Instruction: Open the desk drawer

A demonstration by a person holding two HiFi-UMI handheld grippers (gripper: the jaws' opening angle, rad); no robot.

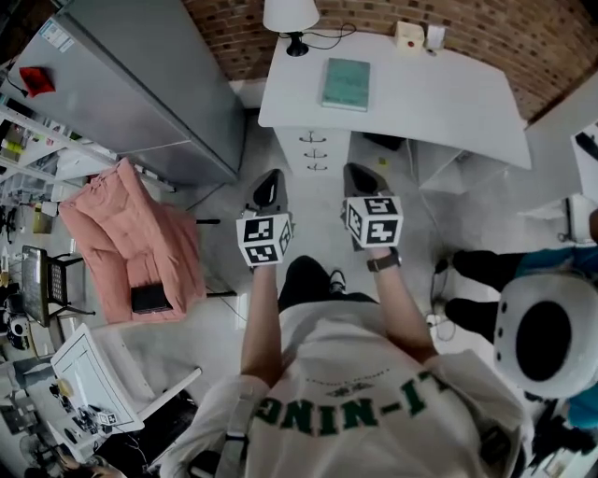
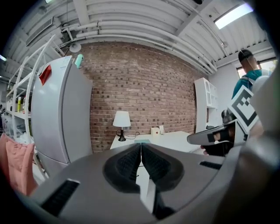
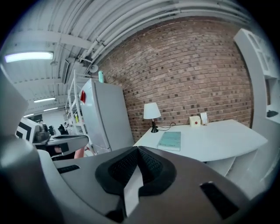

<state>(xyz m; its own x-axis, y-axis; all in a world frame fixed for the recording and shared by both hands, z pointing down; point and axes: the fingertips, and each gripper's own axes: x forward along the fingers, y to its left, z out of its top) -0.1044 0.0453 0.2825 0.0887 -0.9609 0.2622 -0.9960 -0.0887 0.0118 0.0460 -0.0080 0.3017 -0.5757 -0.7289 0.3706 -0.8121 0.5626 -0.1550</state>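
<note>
Item: white three-drawer pedestal [image 1: 315, 149] with dark curved handles, standing under the left end of the broad white surface [image 1: 430, 93], against the red brick wall [image 1: 523, 37]; all three drawer fronts sit flush, none pulled out. On the surface: flat teal book [image 1: 346, 83], white-shaded lamp on a dark foot [image 1: 291, 17], small cream box with a red dot [image 1: 408, 35]. Left claw [image 1: 271, 179]: clenched, pads meeting, nothing between them. Right claw [image 1: 356, 173]: likewise clenched and empty. Both are held side by side out in front of the person, aimed toward the pedestal but well apart from it, touching no handle. Surroundings: tall grey refrigerator [image 1: 140, 84] to the left, pink upholstered armchair [image 1: 131, 243] nearer the person. Progress, as judged: nothing done on the drawer itself; closing the approach, opening a claw, taking a handle and pulling all remain.
</note>
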